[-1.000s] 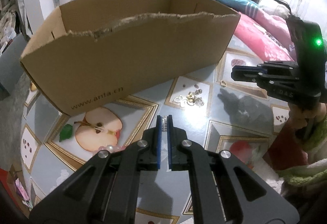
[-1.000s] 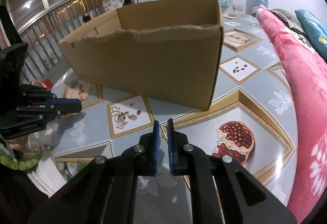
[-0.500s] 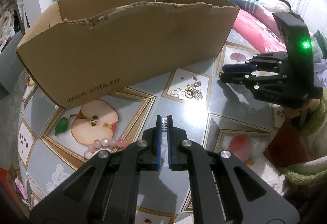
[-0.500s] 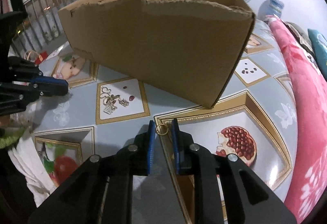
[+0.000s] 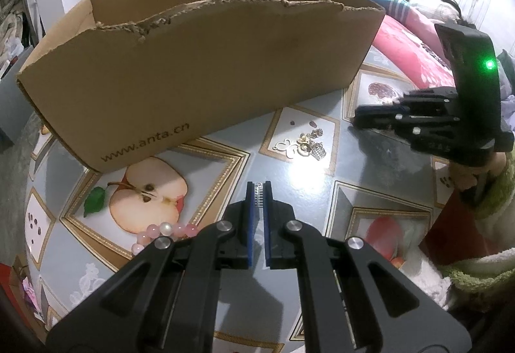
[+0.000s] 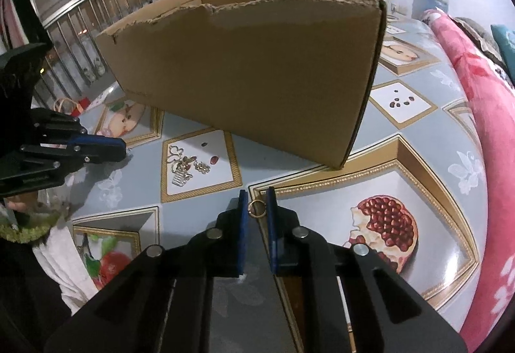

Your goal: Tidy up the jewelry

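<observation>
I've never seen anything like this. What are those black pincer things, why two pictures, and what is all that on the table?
There is no robot here. A person holds a two-fingered black tool in each hand, and each tool carries a camera looking along its fingers, so each picture is one tool's own view. The left tool is shut on a small silver charm. The right tool is shut on a small gold ring. Each tool also shows at the edge of the other's picture. On the fruit-patterned tablecloth stands an open cardboard box. In front of it lies a small heap of charms, and nearer the left tool a pink bead bracelet.
</observation>
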